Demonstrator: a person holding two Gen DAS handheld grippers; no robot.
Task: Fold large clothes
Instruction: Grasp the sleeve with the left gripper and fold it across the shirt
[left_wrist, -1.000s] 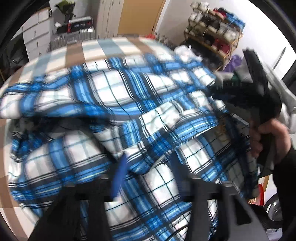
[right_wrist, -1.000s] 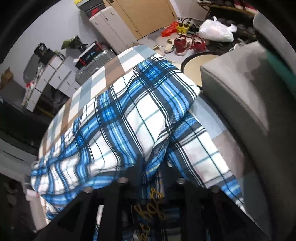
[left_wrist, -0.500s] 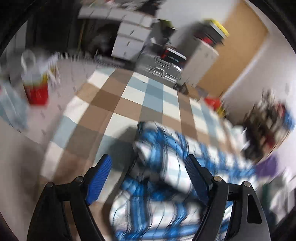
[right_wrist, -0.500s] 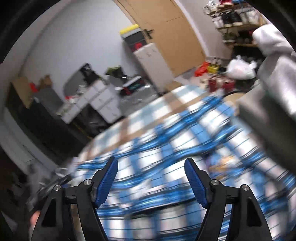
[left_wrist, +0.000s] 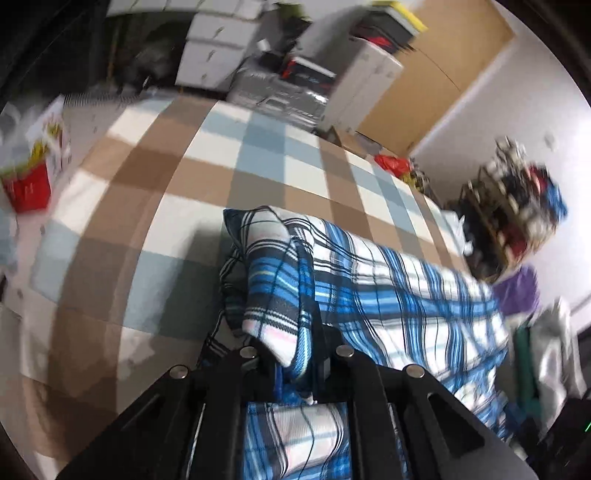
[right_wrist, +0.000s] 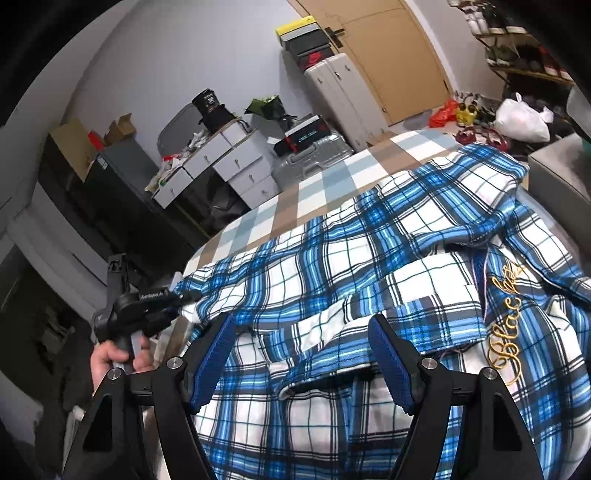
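A large blue, white and black plaid shirt (right_wrist: 369, 266) with gold lettering lies rumpled on a checked table. My left gripper (left_wrist: 291, 354) is shut on a bunched end of the plaid shirt (left_wrist: 273, 295), near the table's left part. It also shows in the right wrist view (right_wrist: 184, 295), pinching the shirt's left edge. My right gripper (right_wrist: 303, 354) is open and empty, its blue pads just above the shirt's near part.
The brown, blue and white checked tablecloth (left_wrist: 229, 155) is bare beyond the shirt. A red carton (left_wrist: 26, 184) stands at its left edge. Drawers (right_wrist: 221, 162), suitcases (right_wrist: 343, 96) and a shoe rack (left_wrist: 517, 206) surround the table. A grey seat (right_wrist: 557, 173) stands right.
My left gripper, open half a second ago, has shut on the shirt's left end. My right gripper let go of the shirt, opened and pulled back above it.
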